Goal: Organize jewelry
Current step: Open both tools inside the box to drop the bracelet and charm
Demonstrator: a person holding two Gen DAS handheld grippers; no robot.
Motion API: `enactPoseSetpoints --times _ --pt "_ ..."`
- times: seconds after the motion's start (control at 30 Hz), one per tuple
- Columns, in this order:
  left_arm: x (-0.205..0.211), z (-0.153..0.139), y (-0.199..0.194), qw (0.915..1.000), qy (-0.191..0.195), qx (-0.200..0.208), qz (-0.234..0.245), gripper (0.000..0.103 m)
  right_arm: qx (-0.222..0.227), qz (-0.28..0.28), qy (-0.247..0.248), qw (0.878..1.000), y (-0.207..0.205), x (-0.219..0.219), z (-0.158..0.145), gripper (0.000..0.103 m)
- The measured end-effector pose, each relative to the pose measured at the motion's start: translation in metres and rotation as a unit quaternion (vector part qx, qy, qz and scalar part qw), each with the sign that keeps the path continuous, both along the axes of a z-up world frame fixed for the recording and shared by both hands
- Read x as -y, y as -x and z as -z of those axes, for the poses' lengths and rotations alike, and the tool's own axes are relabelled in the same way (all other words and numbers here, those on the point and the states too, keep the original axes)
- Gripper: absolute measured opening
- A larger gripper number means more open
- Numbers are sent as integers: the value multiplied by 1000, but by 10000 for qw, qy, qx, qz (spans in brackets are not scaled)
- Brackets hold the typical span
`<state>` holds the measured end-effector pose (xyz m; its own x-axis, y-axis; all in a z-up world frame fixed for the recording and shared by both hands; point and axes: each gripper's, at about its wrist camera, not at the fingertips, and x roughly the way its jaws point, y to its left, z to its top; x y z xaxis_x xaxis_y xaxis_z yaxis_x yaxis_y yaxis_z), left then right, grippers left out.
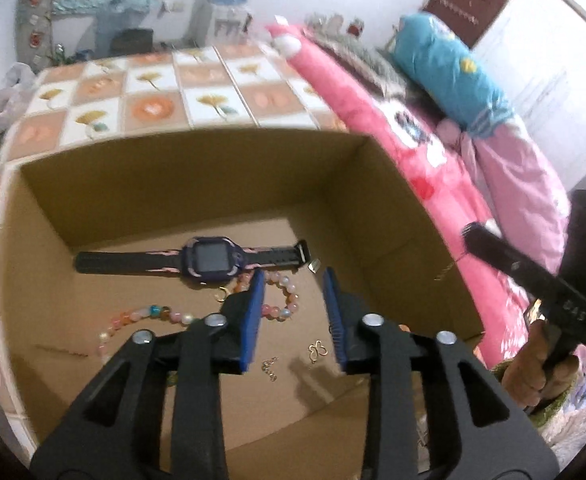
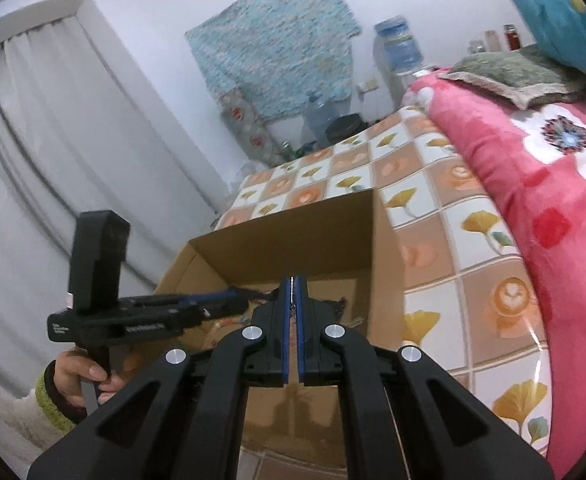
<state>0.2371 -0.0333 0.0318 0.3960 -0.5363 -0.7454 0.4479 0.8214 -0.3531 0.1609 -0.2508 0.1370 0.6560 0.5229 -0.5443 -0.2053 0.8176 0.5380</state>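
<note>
Left wrist: left gripper (image 1: 295, 284) spread above round glossy beads (image 1: 289, 300); right gripper (image 2: 292, 284) pinches a thin chain (image 2: 291, 294).

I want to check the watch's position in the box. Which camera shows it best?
The left wrist view: the watch lies flat on the cardboard box floor, full strap and screen visible, beyond the left gripper. In the right wrist view the box wall and the grippers hide it, so it cannot be made out.
</note>
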Motion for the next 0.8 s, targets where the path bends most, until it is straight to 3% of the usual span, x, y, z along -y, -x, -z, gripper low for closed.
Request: enactPoseSetpoints --times 0.1,0.2,0.33,0.47,0.63,0.8 --pt "-21 -17 16 9988 41 394 -272 49 -350 -467 -75 9983 -17 -19 1 3" --pt "-45 -34 33 9958 145 741 -513 62 -974 -876 -130 9913 -41 -46 13 3" --pt "-77 -47 57 9910 214 1050 -806 70 -1758 -1250 -267 9761 -65 -80 37 3" --pt "-101 -46 73 9888 231 1131 -941 75 -2212 -1348 -149 9658 -80 -104 54 3" --pt "-123 -35 84 9885 307 1020 -1069 76 -2435 -1181 5 9627 -83 -115 61 4" --pt "-130 -31 91 9882 315 1041 -1080 77 -2325 -993 36 9675 -76 -112 54 4"
